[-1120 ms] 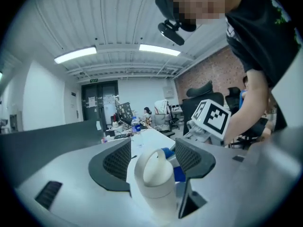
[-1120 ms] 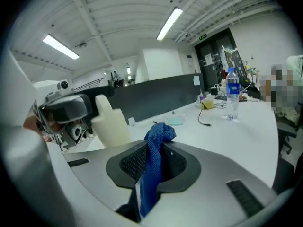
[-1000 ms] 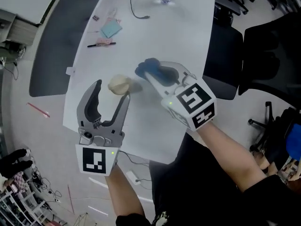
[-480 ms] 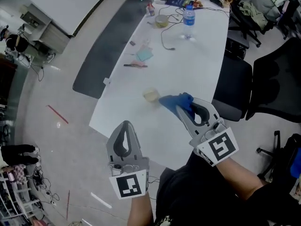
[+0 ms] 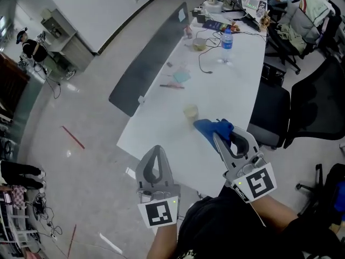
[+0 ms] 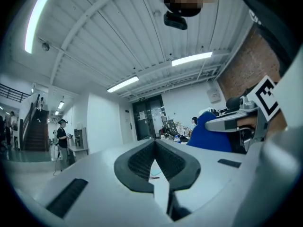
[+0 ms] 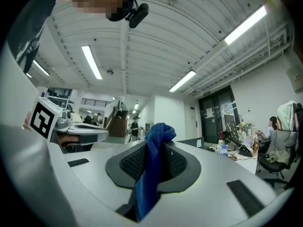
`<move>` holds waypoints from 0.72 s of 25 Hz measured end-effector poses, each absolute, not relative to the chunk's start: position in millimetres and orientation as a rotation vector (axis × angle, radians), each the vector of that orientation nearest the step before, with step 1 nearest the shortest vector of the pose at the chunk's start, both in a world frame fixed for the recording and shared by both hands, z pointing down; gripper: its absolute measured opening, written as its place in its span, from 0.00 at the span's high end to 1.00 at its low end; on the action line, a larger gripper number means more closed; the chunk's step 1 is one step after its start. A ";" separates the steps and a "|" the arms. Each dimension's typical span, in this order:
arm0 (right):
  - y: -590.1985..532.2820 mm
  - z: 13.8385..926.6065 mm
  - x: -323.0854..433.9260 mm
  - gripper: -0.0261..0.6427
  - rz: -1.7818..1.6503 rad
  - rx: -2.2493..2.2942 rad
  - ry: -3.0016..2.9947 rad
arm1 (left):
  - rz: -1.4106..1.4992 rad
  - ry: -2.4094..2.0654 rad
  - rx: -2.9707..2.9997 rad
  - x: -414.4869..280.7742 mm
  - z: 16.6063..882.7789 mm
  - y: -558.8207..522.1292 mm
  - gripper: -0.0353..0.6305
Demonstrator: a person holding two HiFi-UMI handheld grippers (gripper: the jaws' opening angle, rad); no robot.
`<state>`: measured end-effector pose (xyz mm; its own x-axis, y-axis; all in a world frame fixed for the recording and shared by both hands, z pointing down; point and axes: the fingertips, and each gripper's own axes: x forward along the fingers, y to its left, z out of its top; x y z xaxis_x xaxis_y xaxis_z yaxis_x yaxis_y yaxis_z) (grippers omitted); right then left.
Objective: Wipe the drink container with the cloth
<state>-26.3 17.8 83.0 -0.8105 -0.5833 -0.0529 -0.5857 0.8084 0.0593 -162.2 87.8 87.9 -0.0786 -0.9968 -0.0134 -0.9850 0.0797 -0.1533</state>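
Observation:
A small cream drink container stands on the white table, near its front end. My right gripper is just in front of it, to the right, and is shut on a blue cloth that bunches out past its tips. The right gripper view shows that cloth pinched between the pads, with my right gripper tilted up toward the ceiling. My left gripper is shut and empty, held over the floor off the table's front corner. In its own view my left gripper has both pads pressed together.
Farther up the table are a water bottle, a bowl, a dark cable, a teal note and a pen. Black office chairs stand to the right. A dark panel lines the table's left side.
My left gripper's jaws have gone from open to shut with nothing in them. Both grippers have drawn back toward the table's front edge, away from the cup, and the head view now takes in more of the room.

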 end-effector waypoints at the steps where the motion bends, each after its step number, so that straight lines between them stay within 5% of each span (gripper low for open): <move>1: 23.7 79.9 -24.6 0.88 0.122 -0.957 2.945 | -0.147 2.210 -2.050 -161.1 85.5 92.2 0.94; 18: 54.7 66.6 -15.1 0.88 0.214 -0.959 2.944 | -0.057 2.168 -2.042 -148.4 62.1 114.7 0.94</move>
